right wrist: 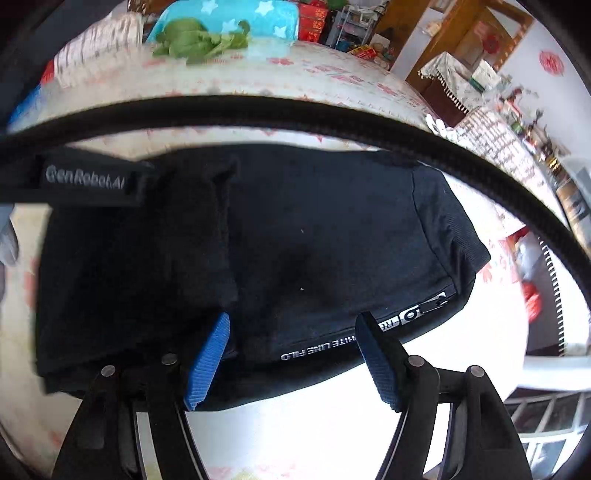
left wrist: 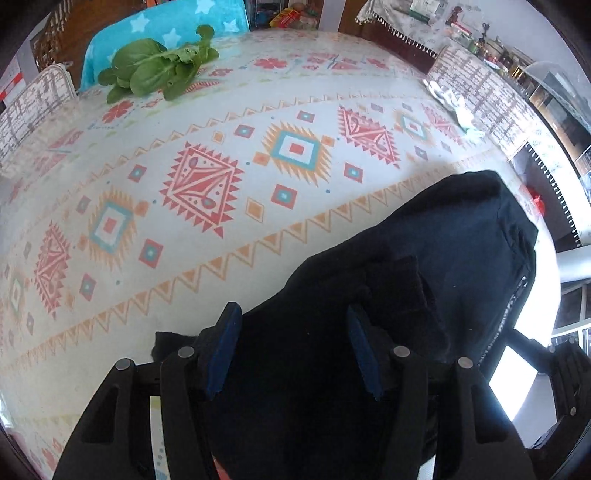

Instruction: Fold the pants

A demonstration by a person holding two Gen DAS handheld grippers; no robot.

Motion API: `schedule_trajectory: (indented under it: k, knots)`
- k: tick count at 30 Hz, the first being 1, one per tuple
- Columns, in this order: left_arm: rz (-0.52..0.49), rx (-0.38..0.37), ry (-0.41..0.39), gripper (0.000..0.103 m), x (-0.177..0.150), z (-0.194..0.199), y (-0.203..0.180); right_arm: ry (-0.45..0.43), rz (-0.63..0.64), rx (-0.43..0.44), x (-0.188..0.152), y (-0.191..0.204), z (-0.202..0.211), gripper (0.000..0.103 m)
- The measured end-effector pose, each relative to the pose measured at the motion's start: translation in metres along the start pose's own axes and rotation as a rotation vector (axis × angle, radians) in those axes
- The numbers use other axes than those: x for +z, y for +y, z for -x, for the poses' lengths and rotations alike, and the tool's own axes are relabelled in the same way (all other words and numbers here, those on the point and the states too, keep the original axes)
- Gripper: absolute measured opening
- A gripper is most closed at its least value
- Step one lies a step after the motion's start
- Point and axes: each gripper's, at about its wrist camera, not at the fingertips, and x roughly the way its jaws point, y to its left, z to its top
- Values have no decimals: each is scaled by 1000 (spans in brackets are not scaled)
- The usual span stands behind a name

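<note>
**Folded pants at the near right table edge, both tongs spread**

While the dark navy pants [left wrist: 454, 251] lie as a folded bundle on the near right part of the patterned tablecloth [left wrist: 207, 177], the left gripper [left wrist: 293, 350] hangs over their near left end with its blue pads apart. Cloth lies under and between the pads; no pad presses on it. Pinching nothing.

Right wrist view: the right gripper [right wrist: 295, 360] is likewise spread wide, pads standing clear either side of the bundle's near edge, by the white lettering [right wrist: 317, 347] and the zipper pull [right wrist: 439, 301]. Nothing gripped. A folded flap [right wrist: 207, 229] lies across the left part of the bundle.

Obstructions: a thick black cable [right wrist: 295, 110] arcs across the whole right wrist view, crossing in front of the table's far half. A black strap with a printed label [right wrist: 85, 179] covers the bundle's far left corner in that view. Whether cable or strap touches the cloth, cannot tell.

Surroundings: leafy greens [left wrist: 159, 68] at the far left of the table, well apart from the pants. Turquoise star-print fabric [left wrist: 166, 29] behind them. Crumpled pale wrapping [left wrist: 450, 99] at the far right edge. Cluttered shelves and a fringed cloth beyond, far right.
</note>
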Motion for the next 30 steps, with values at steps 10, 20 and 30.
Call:
schedule_trajectory:
  k: [10, 20, 30]
  knots:
    - [9, -114, -105, 57, -3, 65, -17, 7, -276, 89, -36, -74, 25, 75]
    - [8, -107, -93, 57, 34, 69, -73, -21, -536, 174, -43, -190, 12, 75]
    - [-91, -157, 4, 57, 104, -13, -182, -114, -362, 444, 5, -195, -2, 64]
